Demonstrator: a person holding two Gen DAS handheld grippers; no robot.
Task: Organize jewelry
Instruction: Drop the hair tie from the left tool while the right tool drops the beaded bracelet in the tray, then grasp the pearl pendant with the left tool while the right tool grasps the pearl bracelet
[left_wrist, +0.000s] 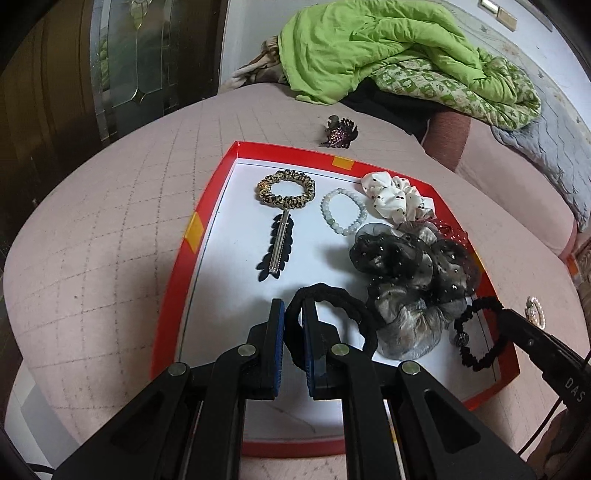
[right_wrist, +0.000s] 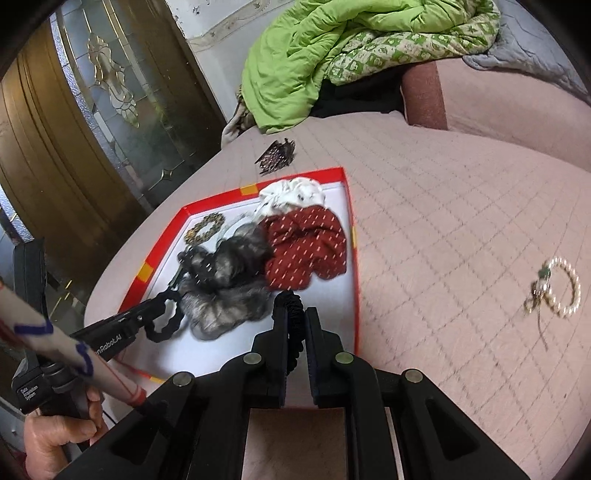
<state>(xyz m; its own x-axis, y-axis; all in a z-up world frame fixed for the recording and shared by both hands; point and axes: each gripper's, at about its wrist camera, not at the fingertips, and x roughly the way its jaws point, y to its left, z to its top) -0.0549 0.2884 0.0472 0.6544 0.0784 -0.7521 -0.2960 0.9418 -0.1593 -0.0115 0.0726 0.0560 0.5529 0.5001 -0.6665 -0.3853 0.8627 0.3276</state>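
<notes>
A red-rimmed tray (left_wrist: 192, 236) with a white floor lies on the pink quilted bed; it also shows in the right wrist view (right_wrist: 349, 206). My left gripper (left_wrist: 293, 306) is shut on a black elastic hair band (left_wrist: 340, 306) over the tray's near part. My right gripper (right_wrist: 295, 314) is shut on a thin black beaded hair tie (right_wrist: 295, 306); in the left wrist view that tie (left_wrist: 476, 332) hangs at the tray's right edge. In the tray lie a leopard scrunchie (left_wrist: 286, 188), a black hair clip (left_wrist: 279, 247), a pale bead bracelet (left_wrist: 343, 210), a white dotted scrunchie (left_wrist: 391, 195), a grey-black organza scrunchie (left_wrist: 406, 280) and a red dotted scrunchie (right_wrist: 306, 243).
A dark claw clip (left_wrist: 340, 133) lies on the bed beyond the tray. A pearl bracelet with a charm (right_wrist: 557, 288) lies on the bed right of the tray. A green quilt (left_wrist: 388, 48) is heaped at the back. A wooden door (right_wrist: 74, 129) stands left.
</notes>
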